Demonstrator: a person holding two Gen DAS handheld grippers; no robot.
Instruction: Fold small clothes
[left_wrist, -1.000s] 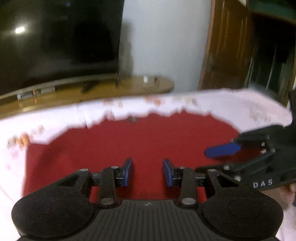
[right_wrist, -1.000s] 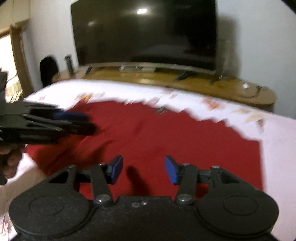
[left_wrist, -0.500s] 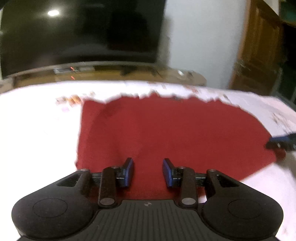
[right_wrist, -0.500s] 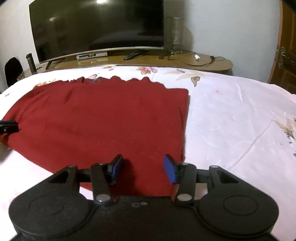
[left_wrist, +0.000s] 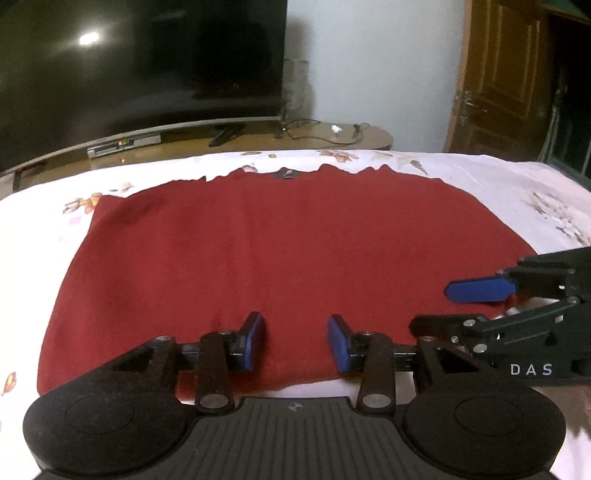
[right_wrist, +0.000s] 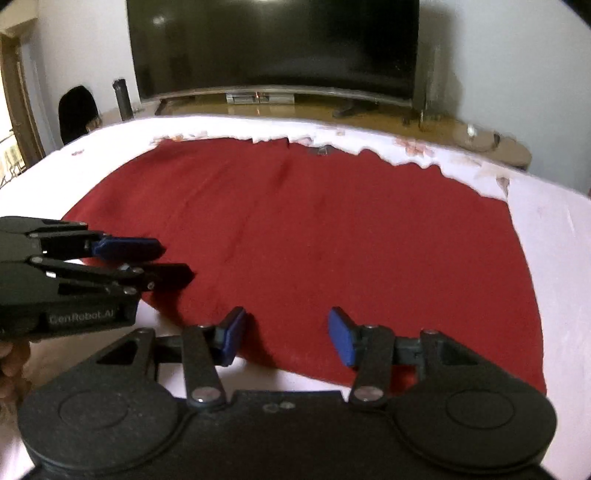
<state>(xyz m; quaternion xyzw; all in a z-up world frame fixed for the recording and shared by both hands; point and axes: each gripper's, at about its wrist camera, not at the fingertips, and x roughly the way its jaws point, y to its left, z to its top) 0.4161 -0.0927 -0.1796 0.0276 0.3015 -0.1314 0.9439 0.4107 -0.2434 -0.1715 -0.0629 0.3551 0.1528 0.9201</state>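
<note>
A dark red cloth (left_wrist: 280, 258) lies spread flat on the white flowered bedsheet (left_wrist: 509, 184); the same red cloth (right_wrist: 332, 236) fills the right wrist view. My left gripper (left_wrist: 295, 339) hovers over its near edge. Its jaws are opening, with only the flat cloth below them and nothing pinched. My right gripper (right_wrist: 287, 336) hangs over the near edge further right, jaws also opening and empty. Each shows in the other's view: the right gripper (left_wrist: 432, 308) at the right side, the left gripper (right_wrist: 173, 262) at the left side, held by a hand (right_wrist: 11, 365).
Beyond the bed stands a long wooden TV stand (left_wrist: 332, 136) with a large dark television (left_wrist: 140, 59), cables and a set-top box (left_wrist: 123, 146). A wooden door (left_wrist: 498, 74) is at the right. White sheet (right_wrist: 576, 258) borders the cloth on all sides.
Half a second ago the two grippers were far apart at opposite ends of the cloth. Now they are close together again over its near edge. The cloth still lies flat.
</note>
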